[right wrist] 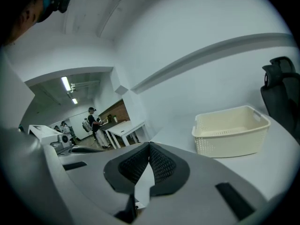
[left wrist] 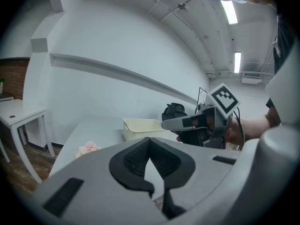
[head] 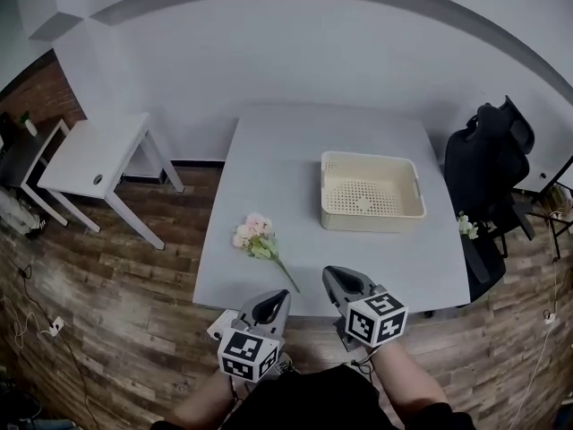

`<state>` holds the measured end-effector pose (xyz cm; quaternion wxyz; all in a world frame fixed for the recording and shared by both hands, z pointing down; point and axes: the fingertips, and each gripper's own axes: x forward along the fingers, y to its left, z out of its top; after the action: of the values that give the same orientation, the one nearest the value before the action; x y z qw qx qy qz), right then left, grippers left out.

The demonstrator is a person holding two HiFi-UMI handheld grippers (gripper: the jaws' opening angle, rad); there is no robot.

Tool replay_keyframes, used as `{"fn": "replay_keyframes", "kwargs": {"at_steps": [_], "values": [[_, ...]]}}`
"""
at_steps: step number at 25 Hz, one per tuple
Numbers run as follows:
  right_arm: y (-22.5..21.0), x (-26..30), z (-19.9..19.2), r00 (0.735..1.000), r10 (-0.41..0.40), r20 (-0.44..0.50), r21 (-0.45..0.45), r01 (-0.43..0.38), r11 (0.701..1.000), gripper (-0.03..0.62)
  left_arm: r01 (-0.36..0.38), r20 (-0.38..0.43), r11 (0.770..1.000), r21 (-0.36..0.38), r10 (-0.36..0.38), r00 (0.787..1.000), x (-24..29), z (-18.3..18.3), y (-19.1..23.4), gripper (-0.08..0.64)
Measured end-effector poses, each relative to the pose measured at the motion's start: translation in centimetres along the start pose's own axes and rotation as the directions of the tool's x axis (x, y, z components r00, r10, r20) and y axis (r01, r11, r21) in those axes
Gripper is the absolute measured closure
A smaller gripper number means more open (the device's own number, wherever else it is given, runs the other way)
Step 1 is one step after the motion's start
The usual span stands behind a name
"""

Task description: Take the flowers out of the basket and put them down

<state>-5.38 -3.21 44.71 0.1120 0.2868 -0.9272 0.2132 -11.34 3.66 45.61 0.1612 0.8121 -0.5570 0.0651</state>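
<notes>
- At 6 o'clock, over the near edge of the desk [head: 286, 141]: left gripper [head: 277, 298] clenched, nothing between its jaws; right gripper [head: 335, 276] just beside it, likewise clenched and empty.
- Just beyond, toward 11 o'clock: flowers [head: 256, 235] lying flat on the desk, stem end toward the grippers, well apart from the basket.
- Farther off, toward 1 o'clock: basket [head: 369, 159], empty as far as can be seen.
- Judged as good as done: flowers out and laid down, no step plainly left.
</notes>
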Motion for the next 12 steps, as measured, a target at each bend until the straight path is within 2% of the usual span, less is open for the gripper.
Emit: {"fn": "replay_keyframes", "kwargs": {"at_steps": [5, 12], "values": [[-0.1, -4.4, 0.0, 1.0, -0.005, 0.025, -0.052, 0.007, 0.999, 0.571, 0.013, 0.009, 1.0, -0.016, -0.013, 1.0, 0.6, 0.7, -3.4, 0.554], [-1.4, -10.3, -1.6, 0.999, -0.007, 0.046, -0.029, 0.008, 1.0, 0.571, 0.004, -0.007, 1.0, -0.03, -0.004, 1.0, 1.3, -0.4, -9.2, 0.554]]}}
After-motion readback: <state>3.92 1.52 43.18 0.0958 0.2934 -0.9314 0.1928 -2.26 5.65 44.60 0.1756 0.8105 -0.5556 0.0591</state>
